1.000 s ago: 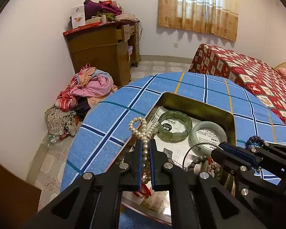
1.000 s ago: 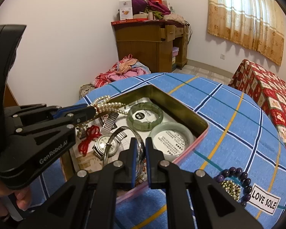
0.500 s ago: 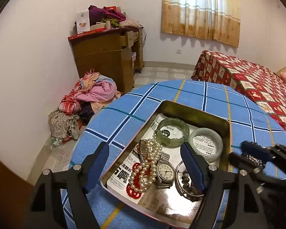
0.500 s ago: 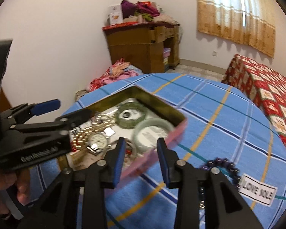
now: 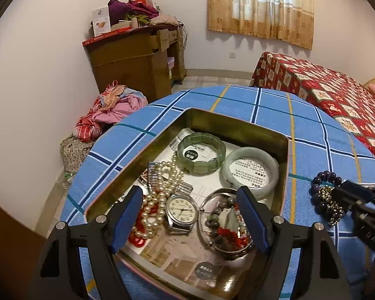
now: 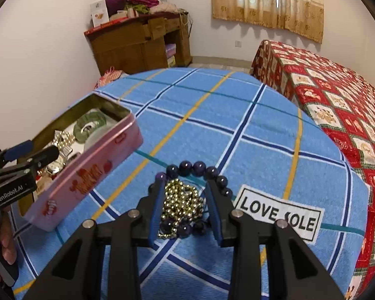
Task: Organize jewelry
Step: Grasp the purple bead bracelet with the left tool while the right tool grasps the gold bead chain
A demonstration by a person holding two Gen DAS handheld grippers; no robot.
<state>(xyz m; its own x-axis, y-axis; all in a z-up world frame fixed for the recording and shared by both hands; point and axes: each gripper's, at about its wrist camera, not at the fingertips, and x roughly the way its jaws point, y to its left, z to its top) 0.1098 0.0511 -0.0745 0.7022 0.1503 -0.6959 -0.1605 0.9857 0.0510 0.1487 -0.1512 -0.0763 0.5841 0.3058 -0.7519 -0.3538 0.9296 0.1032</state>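
Gold bead chain (image 6: 182,200) lies heaped inside the purple bead bracelet (image 6: 195,172) on the blue checked counter (image 6: 250,115), just beside the pink tin (image 6: 92,172) on its long side; right claw (image 6: 185,212) straddles the heap, pads part-open and not pressing on it as far as the right wrist view shows; jaws have just been opening, chain between them but not gripped. Left claw (image 5: 187,215) hangs wide apart over the near end of the tin, nothing between the pads; jaws have just been opening.

Step in hand, my read: right claw picks the chain and bracelet for the tin. To do it well: come down until the fingertips meet the cloth; centre on the heap so loose loops don't trail; close slowly; beads are round and will roll off a shallow pinch. The purple ring may ride up with the chain; fine if both go in.

Views differ; left wrist view shows the tin's contents plainly: pearl necklace (image 5: 160,192), watch (image 5: 181,211), green bangle (image 5: 201,153), pale bangle (image 5: 250,172); free floor sits toward the tin's near edge. Right wrist view hides most of that behind the tin wall but shows the pad gap around the chain, and the LOVE SOLE label (image 6: 277,215) beside the bracelet on the side away from the tin.
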